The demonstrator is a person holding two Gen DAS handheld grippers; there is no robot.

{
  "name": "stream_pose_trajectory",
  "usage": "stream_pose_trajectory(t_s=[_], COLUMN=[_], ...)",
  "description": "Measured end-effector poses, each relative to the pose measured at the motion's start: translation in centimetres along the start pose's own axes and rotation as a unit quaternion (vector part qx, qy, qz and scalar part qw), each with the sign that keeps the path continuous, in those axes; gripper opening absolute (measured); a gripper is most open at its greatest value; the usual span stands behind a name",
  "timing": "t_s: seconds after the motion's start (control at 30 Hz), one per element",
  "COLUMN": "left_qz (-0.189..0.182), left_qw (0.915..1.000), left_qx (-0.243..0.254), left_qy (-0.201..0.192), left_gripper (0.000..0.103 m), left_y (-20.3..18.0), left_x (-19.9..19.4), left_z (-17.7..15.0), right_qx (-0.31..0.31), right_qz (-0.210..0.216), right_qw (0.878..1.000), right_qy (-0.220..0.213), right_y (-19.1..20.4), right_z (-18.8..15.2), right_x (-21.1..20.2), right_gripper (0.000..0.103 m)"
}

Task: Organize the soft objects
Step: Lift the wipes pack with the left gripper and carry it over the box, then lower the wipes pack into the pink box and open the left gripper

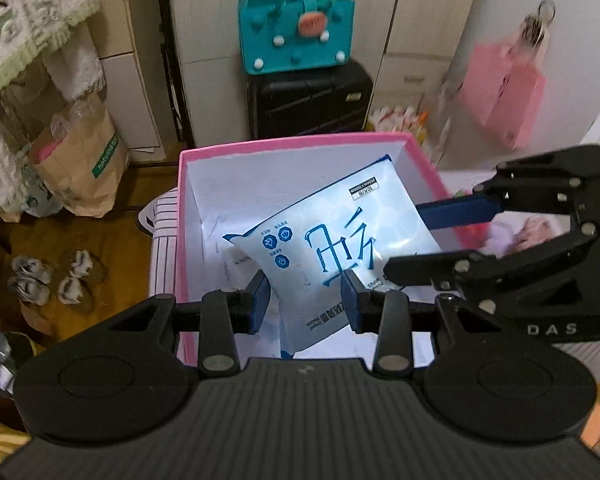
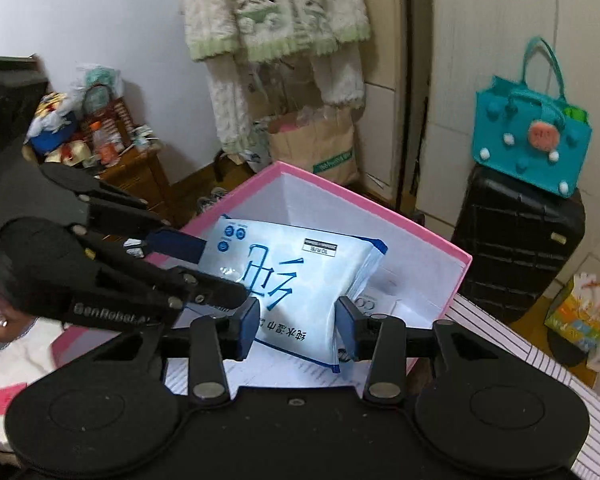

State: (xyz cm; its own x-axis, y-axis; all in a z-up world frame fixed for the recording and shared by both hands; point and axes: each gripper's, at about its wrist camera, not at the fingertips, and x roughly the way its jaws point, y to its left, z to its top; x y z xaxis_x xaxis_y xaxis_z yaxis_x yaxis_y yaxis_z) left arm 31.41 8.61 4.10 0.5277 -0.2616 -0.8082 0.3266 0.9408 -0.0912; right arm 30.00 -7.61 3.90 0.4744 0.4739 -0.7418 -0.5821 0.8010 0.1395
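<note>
A white and blue pack of wet wipes [image 1: 332,240] [image 2: 296,272] hangs tilted over an open pink box [image 1: 292,140] [image 2: 372,200] with white inner walls and papers on its bottom. My left gripper [image 1: 304,308] is shut on the pack's near end, one blue pad against each side. In the left wrist view my right gripper [image 1: 408,240] comes in from the right and clamps the pack's right edge. Its own view shows the pack pinched between the pads of the right gripper [image 2: 298,328], while the left gripper [image 2: 224,270] grips the pack's left corner.
The box rests on a striped cloth [image 1: 160,252] [image 2: 512,344]. Behind it a teal felt bag [image 1: 296,36] sits on a black suitcase [image 1: 312,100]. A brown paper bag [image 1: 84,160] and slippers [image 1: 52,280] are on the wooden floor at left. A pink bag [image 1: 504,92] hangs at right.
</note>
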Motion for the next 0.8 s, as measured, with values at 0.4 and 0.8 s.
stream_pose_trajectory(t_s=[0.4,0.8], left_qz=[0.021,0.064], left_qw=[0.9988,0.9972], left_qx=[0.018,0.039], left_qy=[0.040,-0.004], left_gripper=[0.035,0.042], left_y=[0.5,-1.0], left_x=[4.3,4.6], left_z=[2.5,1.8], right_qx=[0.021,0.058], right_qz=[-0.011,0.002], right_qw=[0.999,0.998], right_qy=[0.035,-0.009], right_y=[-1.8,-2.6], right_z=[0.8,0.1], right_x=[3.5,1.3], right_gripper=[0.044,0.045])
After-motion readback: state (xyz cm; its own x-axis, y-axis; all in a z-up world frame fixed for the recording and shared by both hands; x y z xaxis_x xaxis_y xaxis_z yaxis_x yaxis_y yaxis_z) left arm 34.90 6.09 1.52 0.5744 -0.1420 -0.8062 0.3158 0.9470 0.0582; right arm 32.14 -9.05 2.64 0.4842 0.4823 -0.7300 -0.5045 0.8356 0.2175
